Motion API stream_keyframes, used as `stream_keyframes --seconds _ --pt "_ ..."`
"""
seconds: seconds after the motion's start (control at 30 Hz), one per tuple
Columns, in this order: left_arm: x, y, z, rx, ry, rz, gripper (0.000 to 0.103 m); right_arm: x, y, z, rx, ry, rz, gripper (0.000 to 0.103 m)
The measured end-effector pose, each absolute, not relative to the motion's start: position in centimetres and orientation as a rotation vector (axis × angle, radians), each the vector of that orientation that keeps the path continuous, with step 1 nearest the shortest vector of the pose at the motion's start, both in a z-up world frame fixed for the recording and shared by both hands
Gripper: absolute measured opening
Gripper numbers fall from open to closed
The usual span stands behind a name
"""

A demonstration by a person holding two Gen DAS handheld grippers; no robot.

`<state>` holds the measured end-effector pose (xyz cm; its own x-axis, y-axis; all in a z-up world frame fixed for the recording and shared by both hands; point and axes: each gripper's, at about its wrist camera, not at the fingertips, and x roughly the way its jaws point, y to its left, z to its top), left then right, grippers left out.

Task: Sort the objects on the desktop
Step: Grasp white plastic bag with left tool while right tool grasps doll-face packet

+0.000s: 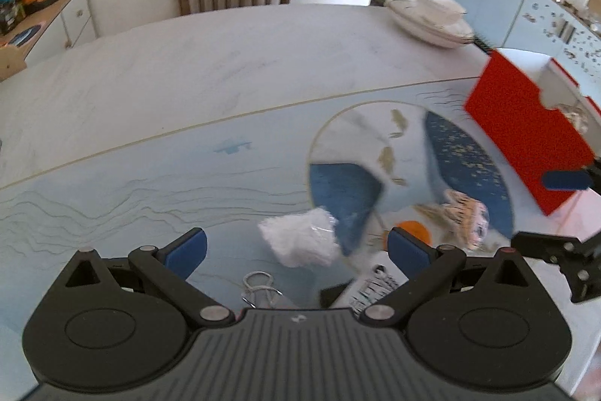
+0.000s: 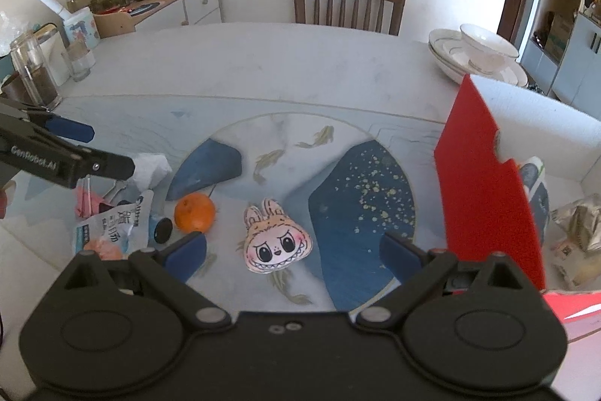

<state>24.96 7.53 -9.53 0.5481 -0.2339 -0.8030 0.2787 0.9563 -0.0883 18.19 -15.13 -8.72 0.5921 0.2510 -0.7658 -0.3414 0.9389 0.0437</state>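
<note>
Hovering over tissue [image 1: 300, 243], left tool [image 1: 296, 247] agape

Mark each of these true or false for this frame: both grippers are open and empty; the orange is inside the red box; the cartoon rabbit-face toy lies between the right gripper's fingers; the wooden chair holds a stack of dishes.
1. Both grippers are open and empty. True: the left gripper and the right gripper have spread jaws with nothing clamped.
2. The orange is inside the red box. False: the orange sits on the mat, left of the red box.
3. The rabbit-face toy lies between the right gripper's fingers. True: the rabbit-face toy lies on the mat in that gap, ungripped.
4. The wooden chair holds the dishes. False: the dishes stand on the table; the chair stands behind the table.
</note>
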Motion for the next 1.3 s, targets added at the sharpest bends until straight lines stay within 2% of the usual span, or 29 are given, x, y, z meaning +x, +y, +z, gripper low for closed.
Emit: stream_keyframes --seconds 0.57,0.63,0.9,1.03,1.17,1.23,1.3 --pt "28.2 6.6 -13.2 0.103 1.05 -0.26 0.103 20.3 -13.4 -11.9 -0.154 0.928 0.352 0.093" --pt "28.3 6.5 -13.3 0.105 1.051 -0.261 0.103 20.3 -13.3 -12.0 -0.158 0.932 0.361 0.088" --pt "28.3 6.3 -13.4 0.11 1.043 -0.282 0.101 20.6 -12.7 -12.6 -0.177 0.952 0.377 0.082" --pt "28.2 6.3 -13.4 0.111 1.037 -0.285 0.091 20.7 -12.5 -12.7 -0.185 0.96 0.387 0.073" --pt "28.1 6.2 -13.3 0.107 1.039 -0.298 0.077 20.7 -12.2 -12.8 -0.201 0.961 0.389 0.07" --pt "28.0 6.1 -13.3 0.115 1.04 -0.305 0.074 20.7 -12.2 -12.9 -0.206 0.964 0.389 0.059" --pt "28.0 5.9 -13.3 0.12 1.042 -0.311 0.068 20.7 -12.2 -12.9 -0.205 0.969 0.388 0.057"
